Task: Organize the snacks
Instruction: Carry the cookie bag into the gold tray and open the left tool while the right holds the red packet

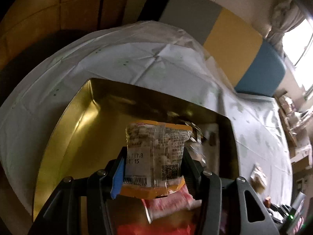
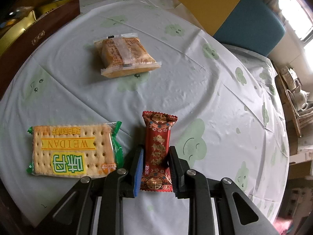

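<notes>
The left tongs (image 1: 154, 162) pinch a clear snack pack (image 1: 156, 152) above the gold box (image 1: 64, 137). Lower it first, then let go gently. The right tongs (image 2: 155, 166) squeeze a red candy (image 2: 157, 150) on the worktop (image 2: 205, 82); lift it straight up.

Before me, a round table under a pale tablecloth (image 2: 195, 90) printed with green smiling clouds, creased in straight fold lines. Beyond its far edge, at one o'clock, I see a yellow panel (image 2: 207, 2) touching a teal panel (image 2: 252, 21); in my left view a grey panel (image 1: 193, 13) adjoins the yellow one. At two o'clock, a bright window (image 2: 297, 15). At three o'clock, white teaware (image 2: 301, 96) on a side stand.
</notes>
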